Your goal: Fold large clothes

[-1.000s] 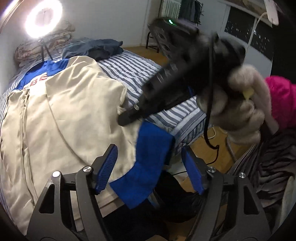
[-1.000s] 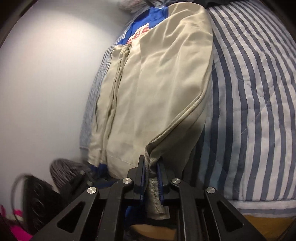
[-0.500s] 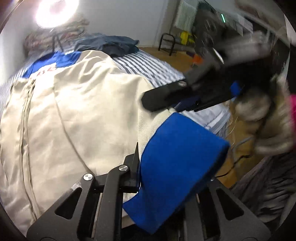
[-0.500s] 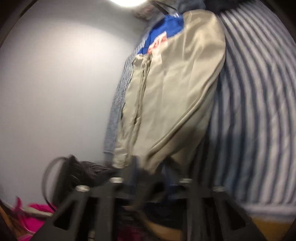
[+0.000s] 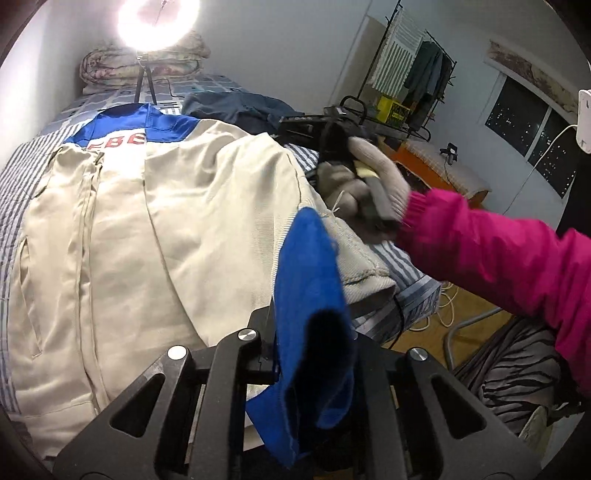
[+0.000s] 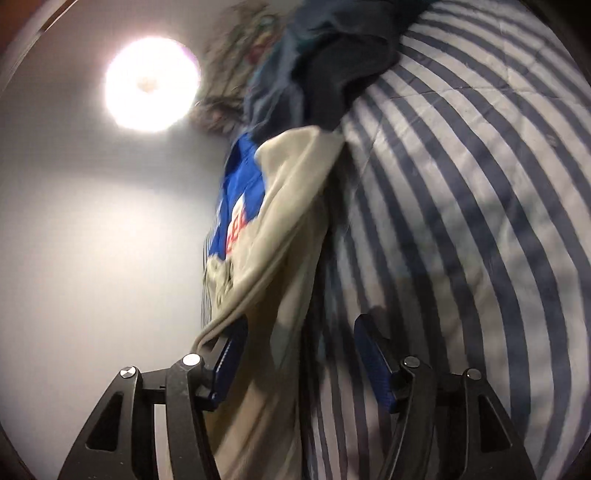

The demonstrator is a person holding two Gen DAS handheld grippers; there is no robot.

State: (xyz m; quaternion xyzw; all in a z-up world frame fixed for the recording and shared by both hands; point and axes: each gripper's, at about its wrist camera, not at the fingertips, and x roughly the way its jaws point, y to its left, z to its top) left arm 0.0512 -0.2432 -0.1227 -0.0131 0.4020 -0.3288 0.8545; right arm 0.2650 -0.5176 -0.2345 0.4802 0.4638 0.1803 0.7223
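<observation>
A large beige jacket (image 5: 155, 229) with a blue yoke and red letters lies spread on the striped bed (image 5: 413, 273). My left gripper (image 5: 314, 343) is shut on the jacket's blue cuff (image 5: 310, 295), held up over the bed's near edge. In the right wrist view my right gripper (image 6: 299, 354) is open, its fingers either side of the jacket's beige edge (image 6: 273, 295), over the striped sheet (image 6: 461, 221). The right gripper also shows in the left wrist view (image 5: 332, 140), held by a gloved hand with a pink sleeve.
A ring light (image 5: 159, 18) on a stand and folded quilts (image 5: 144, 66) are at the bed's head. Dark blue clothes (image 5: 240, 107) lie on the bed beyond the jacket. A clothes rack (image 5: 410, 77) stands by the far wall. Striped fabric (image 5: 517, 369) lies on the floor at right.
My left gripper closed on the blue cuff and lifted it. My right gripper let go of the beige cuff, opened and moved up along the jacket's right edge.
</observation>
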